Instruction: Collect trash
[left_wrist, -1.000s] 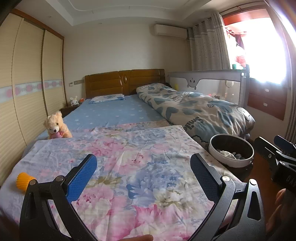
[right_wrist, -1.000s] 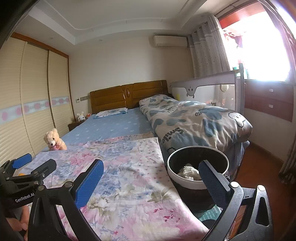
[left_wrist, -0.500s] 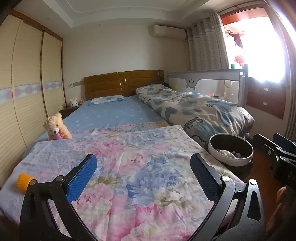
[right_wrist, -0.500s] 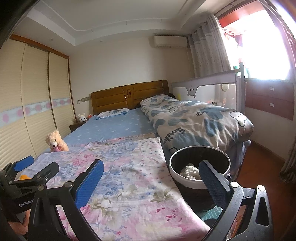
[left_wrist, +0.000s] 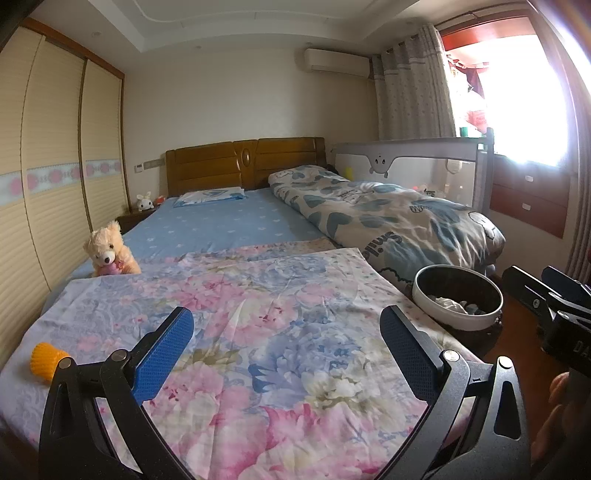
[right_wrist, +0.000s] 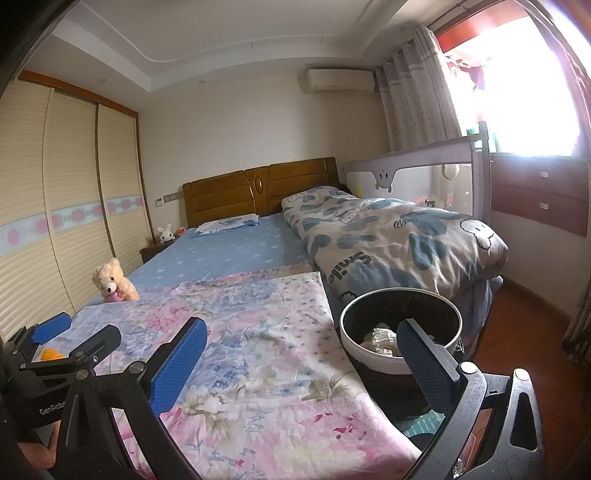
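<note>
A small orange ribbed cup-like piece of trash (left_wrist: 47, 360) lies on the floral sheet (left_wrist: 258, 332) at the bed's near left corner; it also shows in the right wrist view (right_wrist: 51, 354). A round white-rimmed trash bin (left_wrist: 458, 299) with crumpled paper inside stands on the floor at the bed's right side (right_wrist: 400, 328). My left gripper (left_wrist: 286, 350) is open and empty above the sheet. My right gripper (right_wrist: 303, 362) is open and empty, to the right of the left one and just before the bin.
A teddy bear (left_wrist: 109, 251) sits at the bed's left edge. A rolled patterned quilt (left_wrist: 388, 218) lies along the right side before a grey bed rail (left_wrist: 410, 158). Wardrobe doors (left_wrist: 55, 177) line the left wall. Wooden floor (right_wrist: 524, 339) lies right of the bin.
Both views have shifted slightly; the bin sits a little further right in the right wrist view. Both grippers stay open and empty.
</note>
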